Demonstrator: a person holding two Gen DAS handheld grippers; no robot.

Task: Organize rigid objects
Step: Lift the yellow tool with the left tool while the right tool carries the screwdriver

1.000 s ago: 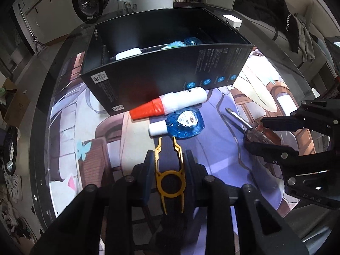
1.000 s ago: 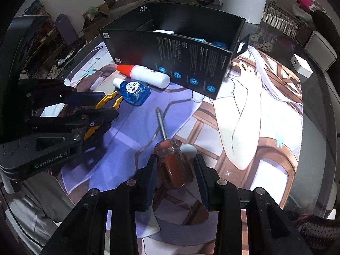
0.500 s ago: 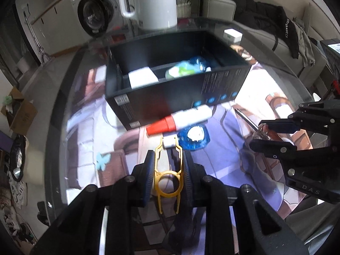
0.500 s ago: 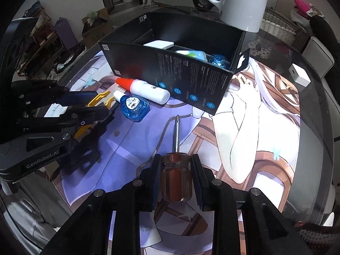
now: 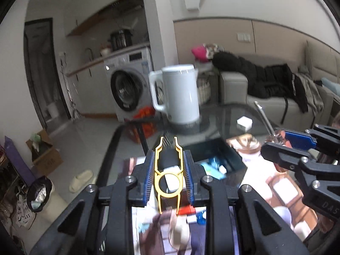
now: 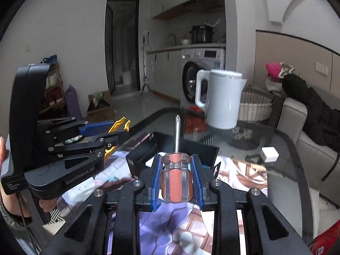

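My left gripper is shut on a yellow plastic clip tool, held in the air above the black box. In the right wrist view that gripper and the yellow tool hang at the left. My right gripper is shut on the clear red handle of a screwdriver, its shaft pointing up over the box. The left wrist view has this gripper and the screwdriver at the right. The box holds blue and white items. A red-capped glue bottle lies blurred on the mat below.
A white kettle stands on the glass table beyond the box. A small white cube sits at the table's far right. A printed mat covers the table. Behind are a sofa with a black jacket and a washing machine.
Both grippers rose off the mat and tilted up toward the room. The right one closed on the screwdriver handle and lifted it. The left carried the yellow tool up.
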